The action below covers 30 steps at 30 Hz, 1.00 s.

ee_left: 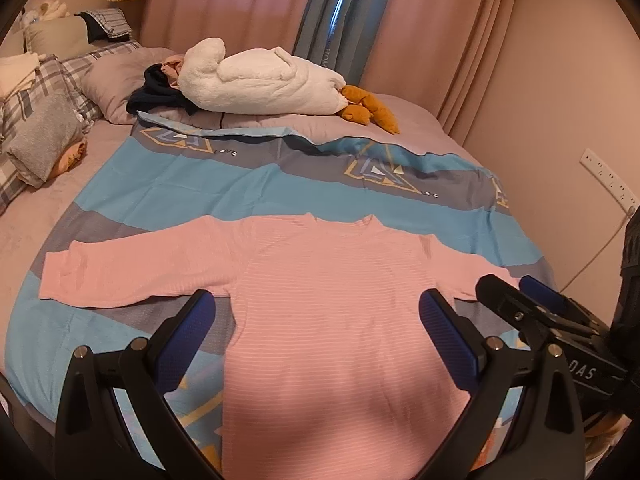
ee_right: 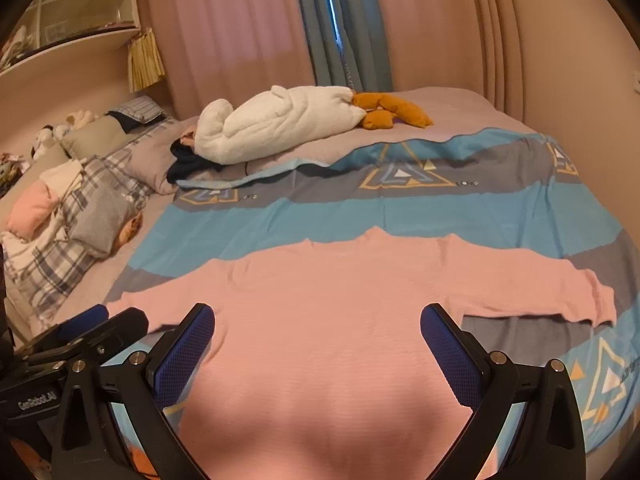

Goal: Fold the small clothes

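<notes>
A pink long-sleeved shirt (ee_left: 320,280) lies flat on the blue and grey bed sheet (ee_left: 160,188), neck away from me, both sleeves spread out sideways. My left gripper (ee_left: 316,312) hovers open above the shirt's body, nothing between its blue pads. In the right wrist view the same pink shirt (ee_right: 340,312) fills the foreground, and my right gripper (ee_right: 318,324) also stands open above it, holding nothing. The right gripper (ee_left: 516,300) shows at the right edge of the left wrist view; the left gripper (ee_right: 108,320) shows at the lower left of the right wrist view.
A white plush goose (ee_left: 260,80) with orange feet lies across the far side of the bed beside dark clothes (ee_left: 160,92). Plaid pillows (ee_left: 36,92) and folded clothes (ee_left: 44,140) are piled at the left. Pink curtains (ee_left: 224,4) hang behind. A wall socket (ee_left: 608,180) is at the right.
</notes>
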{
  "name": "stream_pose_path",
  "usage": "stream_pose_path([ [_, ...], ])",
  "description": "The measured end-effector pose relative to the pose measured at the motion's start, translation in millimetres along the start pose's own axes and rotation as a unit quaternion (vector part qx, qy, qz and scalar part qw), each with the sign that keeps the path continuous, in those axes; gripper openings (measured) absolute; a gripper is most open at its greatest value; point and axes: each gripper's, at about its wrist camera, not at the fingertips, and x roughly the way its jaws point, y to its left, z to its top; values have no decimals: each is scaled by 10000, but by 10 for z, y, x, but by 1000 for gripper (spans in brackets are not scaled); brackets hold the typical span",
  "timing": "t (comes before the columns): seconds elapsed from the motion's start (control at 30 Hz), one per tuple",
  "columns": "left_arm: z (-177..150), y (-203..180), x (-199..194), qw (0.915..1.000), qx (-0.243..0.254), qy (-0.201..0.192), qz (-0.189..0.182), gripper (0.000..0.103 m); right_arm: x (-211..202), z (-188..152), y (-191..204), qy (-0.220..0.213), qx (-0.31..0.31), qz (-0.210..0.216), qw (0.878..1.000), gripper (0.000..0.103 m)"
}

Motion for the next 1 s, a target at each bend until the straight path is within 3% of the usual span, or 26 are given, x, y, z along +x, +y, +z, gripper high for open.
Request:
stream_pose_path([
  [1.0,-55,10,40,9999,97,120,-18,102,-39,2,-7,-21,-19,-69,10000,102],
])
